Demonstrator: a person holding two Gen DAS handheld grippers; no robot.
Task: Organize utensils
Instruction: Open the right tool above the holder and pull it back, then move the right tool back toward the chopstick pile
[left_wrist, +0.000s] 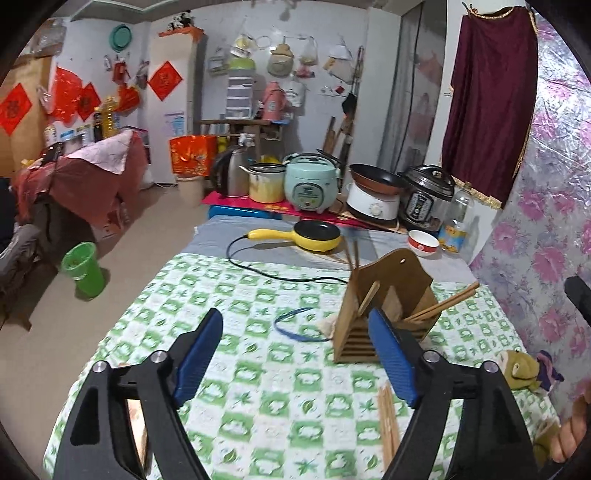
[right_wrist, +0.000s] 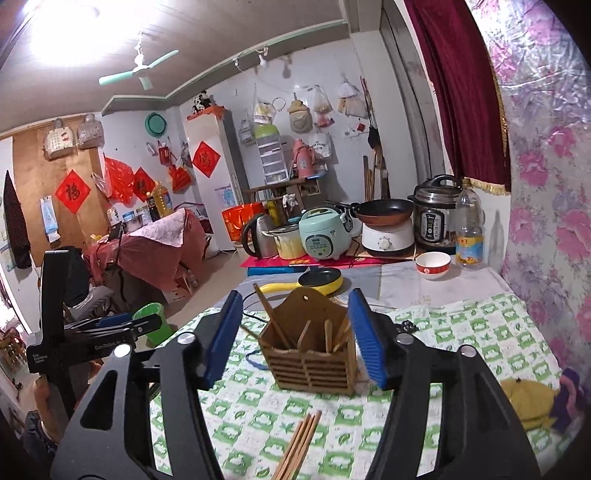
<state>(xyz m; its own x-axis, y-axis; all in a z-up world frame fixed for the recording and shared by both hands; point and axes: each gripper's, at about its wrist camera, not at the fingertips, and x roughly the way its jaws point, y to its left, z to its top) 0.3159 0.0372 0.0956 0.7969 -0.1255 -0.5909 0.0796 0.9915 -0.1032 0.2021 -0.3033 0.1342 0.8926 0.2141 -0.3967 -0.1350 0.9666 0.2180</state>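
Note:
A wooden utensil holder (left_wrist: 384, 310) stands on the green-checked tablecloth (left_wrist: 258, 406), with several wooden chopsticks (left_wrist: 443, 304) leaning in it. It also shows in the right wrist view (right_wrist: 314, 350). A bundle of loose chopsticks (left_wrist: 388, 421) lies on the cloth in front of the holder, and shows in the right wrist view (right_wrist: 299, 446). My left gripper (left_wrist: 295, 354) is open and empty, above the cloth left of the holder. My right gripper (right_wrist: 295, 339) is open and empty, its fingers on either side of the holder from this view, short of it.
A blue band (left_wrist: 299, 325) lies left of the holder. A yellow electric pan (left_wrist: 314, 236) with a black cord, a red-and-white bowl (left_wrist: 423, 242), a bottle (left_wrist: 456, 221) and several cookers stand behind. A plush toy (left_wrist: 517, 369) lies right. A green bin (left_wrist: 83, 269) stands on the floor.

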